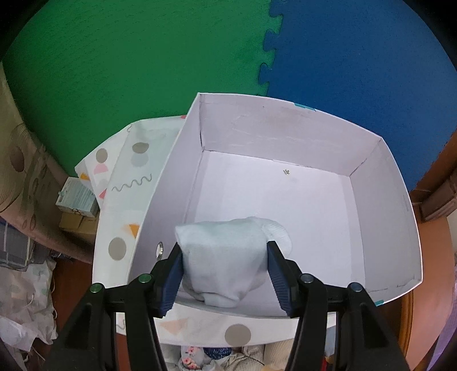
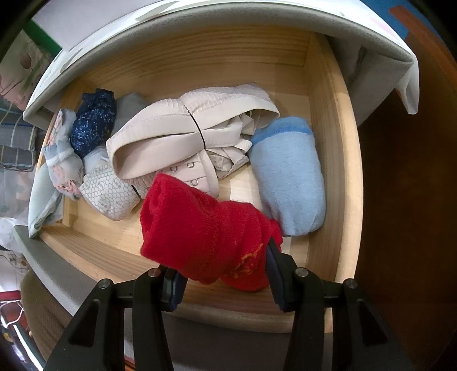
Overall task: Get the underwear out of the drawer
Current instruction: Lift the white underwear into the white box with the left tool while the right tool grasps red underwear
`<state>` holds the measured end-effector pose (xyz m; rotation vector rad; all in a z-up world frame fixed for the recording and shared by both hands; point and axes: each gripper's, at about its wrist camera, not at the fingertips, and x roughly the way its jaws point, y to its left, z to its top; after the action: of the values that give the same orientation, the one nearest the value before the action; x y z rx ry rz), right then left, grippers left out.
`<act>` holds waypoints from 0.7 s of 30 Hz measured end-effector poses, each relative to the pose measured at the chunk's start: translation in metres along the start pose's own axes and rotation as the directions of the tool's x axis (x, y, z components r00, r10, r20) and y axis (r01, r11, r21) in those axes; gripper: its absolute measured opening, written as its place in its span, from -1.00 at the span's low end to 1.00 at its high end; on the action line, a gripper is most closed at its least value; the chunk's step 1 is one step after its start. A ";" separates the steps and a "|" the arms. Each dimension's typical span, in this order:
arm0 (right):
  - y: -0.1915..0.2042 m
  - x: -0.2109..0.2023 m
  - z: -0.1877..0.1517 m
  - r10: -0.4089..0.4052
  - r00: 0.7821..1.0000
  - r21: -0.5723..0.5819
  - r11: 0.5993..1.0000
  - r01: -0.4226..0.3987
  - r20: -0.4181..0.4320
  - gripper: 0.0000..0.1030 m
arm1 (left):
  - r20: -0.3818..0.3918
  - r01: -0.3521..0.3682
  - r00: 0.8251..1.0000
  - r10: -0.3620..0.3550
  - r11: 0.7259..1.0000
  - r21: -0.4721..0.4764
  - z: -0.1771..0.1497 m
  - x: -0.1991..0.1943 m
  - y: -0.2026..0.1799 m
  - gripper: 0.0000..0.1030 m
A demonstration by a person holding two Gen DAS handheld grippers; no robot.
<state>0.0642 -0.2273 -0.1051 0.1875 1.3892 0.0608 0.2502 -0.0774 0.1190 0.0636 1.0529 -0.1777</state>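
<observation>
In the left wrist view my left gripper (image 1: 225, 252) is shut on a rolled white piece of underwear (image 1: 225, 256), its blue pads (image 1: 174, 281) pressing both sides. The roll hangs low inside a white cardboard box (image 1: 285, 131), near the front wall. In the right wrist view my right gripper (image 2: 222, 265) is shut on a red knitted bundle (image 2: 200, 228), held above the open wooden drawer (image 2: 325, 159). In the drawer lie a light blue roll (image 2: 288, 177), beige underwear (image 2: 182, 131), a dark blue piece (image 2: 92, 120), and patterned pale pieces (image 2: 110, 194).
The box has a dotted, patterned outside (image 1: 122, 199) and stands above the drawer on a cloth-covered surface. Beyond it lie green (image 1: 128, 65) and blue (image 1: 357, 65) foam mats. Cloth and small cartons (image 1: 77, 199) crowd the left. A grey-white cover (image 2: 228, 25) overhangs the drawer's back.
</observation>
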 end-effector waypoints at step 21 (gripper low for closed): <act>0.001 -0.002 0.000 -0.015 1.000 -0.004 1.000 0.015 0.007 -0.13 | 0.038 -0.078 0.996 0.076 0.995 0.062 -0.032 -0.024 -0.005 0.16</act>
<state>0.0641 -0.2268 -0.1026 0.1742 1.3832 0.0505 0.2106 -0.0751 0.1245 0.1574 1.0075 -0.1415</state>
